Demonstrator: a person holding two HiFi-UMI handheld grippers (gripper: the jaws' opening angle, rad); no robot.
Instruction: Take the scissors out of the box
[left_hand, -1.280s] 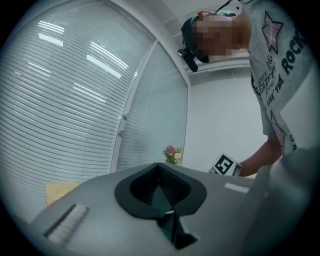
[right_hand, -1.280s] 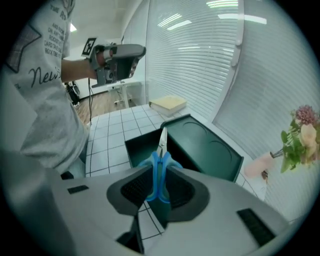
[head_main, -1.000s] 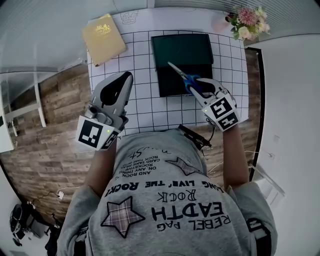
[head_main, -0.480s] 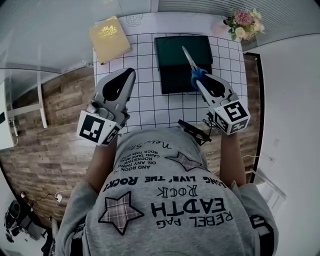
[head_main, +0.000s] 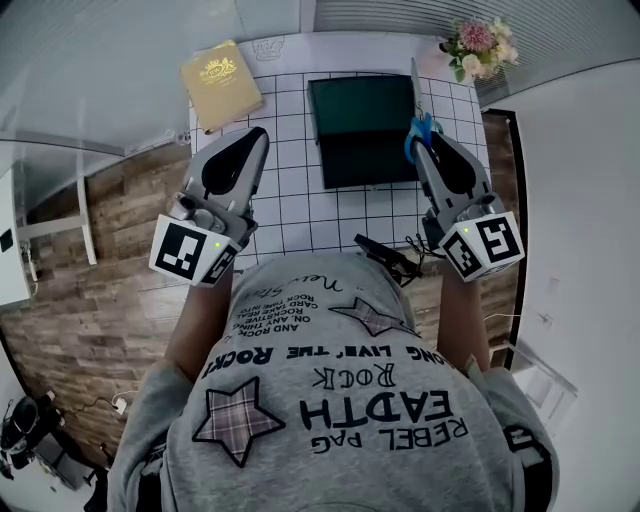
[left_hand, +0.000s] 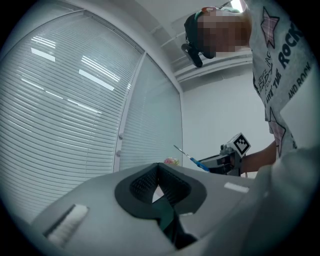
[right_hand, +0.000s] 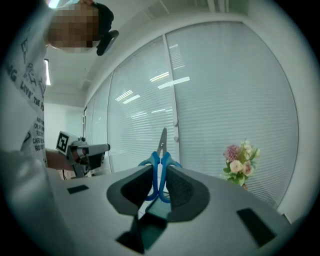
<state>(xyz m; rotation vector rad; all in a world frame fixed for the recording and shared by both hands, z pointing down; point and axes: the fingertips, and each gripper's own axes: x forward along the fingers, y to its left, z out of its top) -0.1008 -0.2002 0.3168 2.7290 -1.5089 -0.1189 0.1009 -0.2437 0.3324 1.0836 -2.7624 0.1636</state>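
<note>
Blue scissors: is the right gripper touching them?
Touching. The right gripper view shows the right gripper clamping the blue-handled metal scissors by their handles.

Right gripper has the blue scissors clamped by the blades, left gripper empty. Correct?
Not quite. The right gripper has the blue scissors clamped by the handles, not the blades; the blades stick out past its jaws, as the right gripper view shows. The left gripper is empty, as you said.

The person's grey shirt (head_main: 330, 400) reads "REBEL PAG", "EARTH", "ROCK" and "LIVE' THE ROCK!"; its smaller lines are illegible.
</note>
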